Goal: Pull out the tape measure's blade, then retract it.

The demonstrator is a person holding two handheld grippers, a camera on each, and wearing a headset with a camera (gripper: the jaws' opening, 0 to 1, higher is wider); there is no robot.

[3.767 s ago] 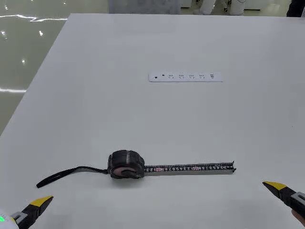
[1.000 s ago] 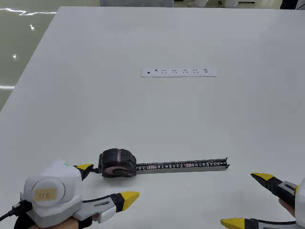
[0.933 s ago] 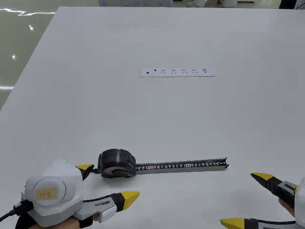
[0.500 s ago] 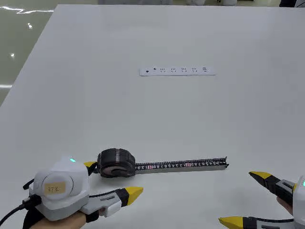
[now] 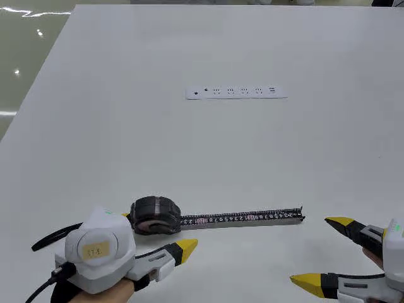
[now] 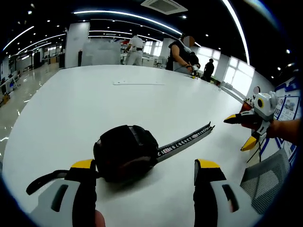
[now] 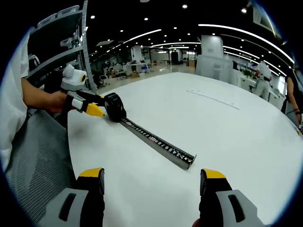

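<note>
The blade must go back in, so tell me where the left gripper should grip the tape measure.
Grip the case across its rounded body, coming from its strap side, opposite the blade. It lies flat, lined up between the left gripper's open fingers.

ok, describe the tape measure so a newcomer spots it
On the white table, look near the front edge, well short of the flat white power strip. Unlike that strip, the tape measure is dark: a round black case with a numbered blade pulled out.
</note>
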